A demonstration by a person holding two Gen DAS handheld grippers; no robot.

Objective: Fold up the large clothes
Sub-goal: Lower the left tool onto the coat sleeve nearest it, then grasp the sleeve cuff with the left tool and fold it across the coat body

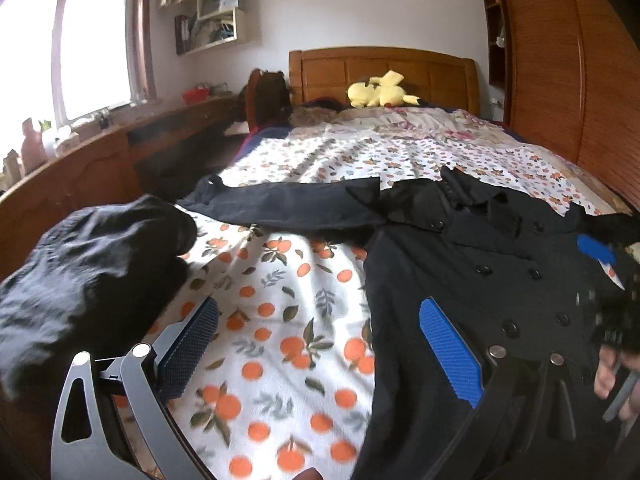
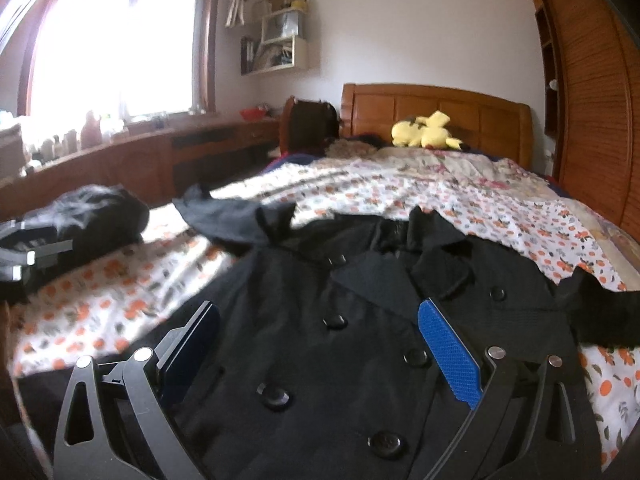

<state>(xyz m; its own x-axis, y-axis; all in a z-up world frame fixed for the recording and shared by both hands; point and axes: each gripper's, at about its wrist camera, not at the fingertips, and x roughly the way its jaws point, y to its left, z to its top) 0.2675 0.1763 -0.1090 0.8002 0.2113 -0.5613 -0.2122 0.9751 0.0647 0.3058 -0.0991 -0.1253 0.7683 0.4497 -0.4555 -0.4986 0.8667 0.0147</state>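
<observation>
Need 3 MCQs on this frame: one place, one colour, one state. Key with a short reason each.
1. Where does the yellow plush lie?
A. by the headboard
B. on the coat
C. on the windowsill

2. What colour is the coat?
A. red
B. black
C. white

3. How do the right gripper jaws stand?
A. shut on a sleeve
B. shut, empty
C. open over the coat

Key:
1 A, it rests at the far end of the bed against the headboard.
2 B, dark cloth with black buttons.
3 C, the pads are wide apart with the coat front showing between them.
</observation>
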